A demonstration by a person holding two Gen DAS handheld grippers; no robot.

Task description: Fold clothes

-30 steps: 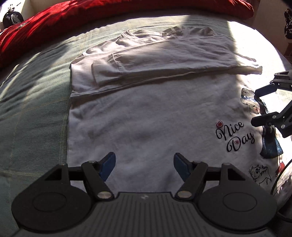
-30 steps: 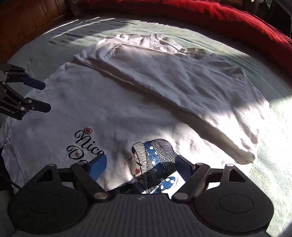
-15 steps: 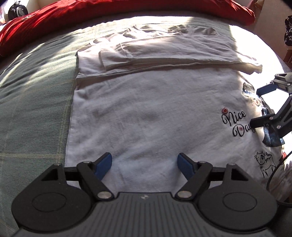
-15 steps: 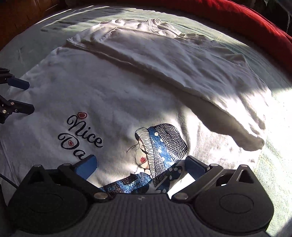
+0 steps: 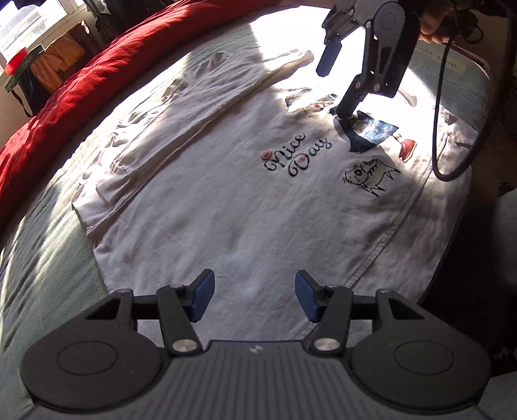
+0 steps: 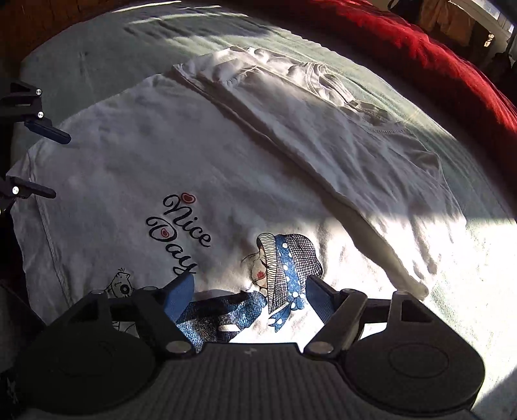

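A white long-sleeved shirt (image 5: 245, 200) with a "Nice Day" print lies flat on the bed. Its far side and sleeve (image 5: 194, 119) are folded in over the body. My left gripper (image 5: 255, 295) hovers open over the plain lower part of the shirt, near the hem, holding nothing. My right gripper (image 5: 339, 80) is open above the printed figure, held by a hand (image 5: 433, 22). In the right wrist view the shirt (image 6: 135, 168) fills the frame, with my right gripper (image 6: 252, 297) open over the blue printed figure. My left gripper (image 6: 45, 161) stands open at the shirt's left edge.
A pale green sheet (image 5: 38, 258) covers the bed around the shirt. A red duvet (image 5: 64, 106) is bunched along the far side, also the red duvet (image 6: 436, 48) at top right. A black cable (image 5: 452, 161) hangs over the shirt's hem corner.
Both grippers have shifted toward the hem side of the shirt, and my right gripper has risen above the print. Both stay open. The shirt has not moved.
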